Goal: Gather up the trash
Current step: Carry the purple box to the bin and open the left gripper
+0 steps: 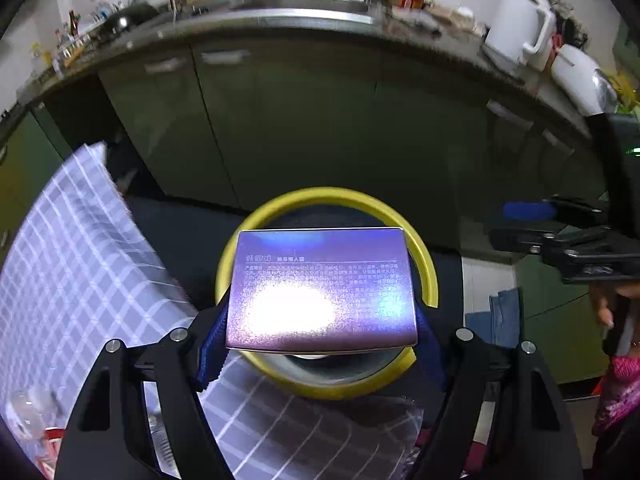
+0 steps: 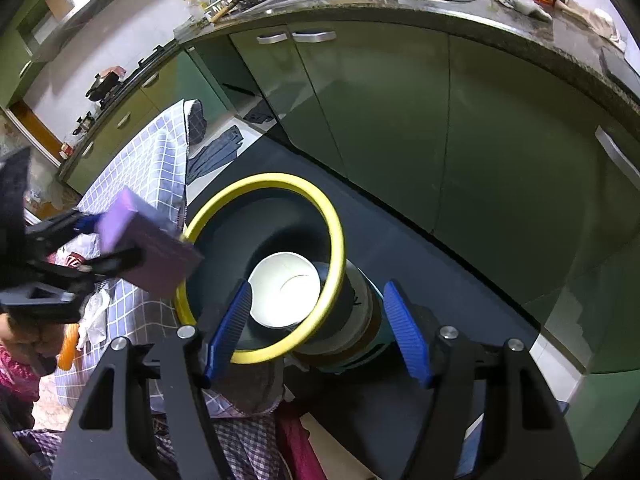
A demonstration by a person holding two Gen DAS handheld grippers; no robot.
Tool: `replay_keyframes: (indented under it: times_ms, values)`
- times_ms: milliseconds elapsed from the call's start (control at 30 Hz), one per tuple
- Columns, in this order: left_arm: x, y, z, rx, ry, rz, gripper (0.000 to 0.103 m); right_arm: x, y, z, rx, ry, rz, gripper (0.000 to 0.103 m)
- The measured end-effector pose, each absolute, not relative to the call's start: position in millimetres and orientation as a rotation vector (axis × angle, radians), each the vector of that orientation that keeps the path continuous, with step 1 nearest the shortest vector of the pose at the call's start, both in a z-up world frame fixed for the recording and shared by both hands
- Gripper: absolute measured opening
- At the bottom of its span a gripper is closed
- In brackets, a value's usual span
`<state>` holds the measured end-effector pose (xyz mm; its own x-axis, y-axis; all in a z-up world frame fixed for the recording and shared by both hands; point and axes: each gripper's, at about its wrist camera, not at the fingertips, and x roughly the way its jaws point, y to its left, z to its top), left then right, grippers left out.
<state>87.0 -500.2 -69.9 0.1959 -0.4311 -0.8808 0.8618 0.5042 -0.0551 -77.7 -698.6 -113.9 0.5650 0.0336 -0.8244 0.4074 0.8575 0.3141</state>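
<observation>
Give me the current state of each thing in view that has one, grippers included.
Left gripper: shut on the purple box.
Purple box: held above the bin's mouth, not dropped.
Right gripper: open, nothing between its pads.
Yellow-rimmed bin: open, no lid on it.
White paper cup: lying inside the bin.
Cabinet doors: closed.

1. The purple box (image 1: 322, 290) was glossy card with a pearly sheen.
2. The bin's yellow rim (image 2: 338, 240) looked like smooth plastic.
3. The checked cloth (image 1: 80, 248) was soft woven fabric.
4. The green cabinet doors (image 2: 380, 120) were glossy, with brushed metal handles (image 2: 314, 37).
</observation>
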Motion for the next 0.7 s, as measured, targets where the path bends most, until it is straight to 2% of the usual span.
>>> replay_keyframes:
  times_ms: [167, 267, 500, 700]
  values:
    - [91, -523, -105, 0.547, 1.077, -0.938, 0.077, -74, -703, -119, 0.522, 0.964, -0.226, 0.067]
    - [92, -523, -105, 0.554, 1.061, -0.916, 0.085, -71, -701, -118, 0.516, 0.962, -0.227, 0.067]
    - [89, -460, -38, 0.45, 0.926, -0.912, 0.09, -67, -688, -117, 0.489, 0.967, -0.203, 0.067]
    - [93, -341, 21, 0.321, 0.789, -0.789, 0.096, -39, -648, -116, 0.433, 0.993, -0.096, 0.067]
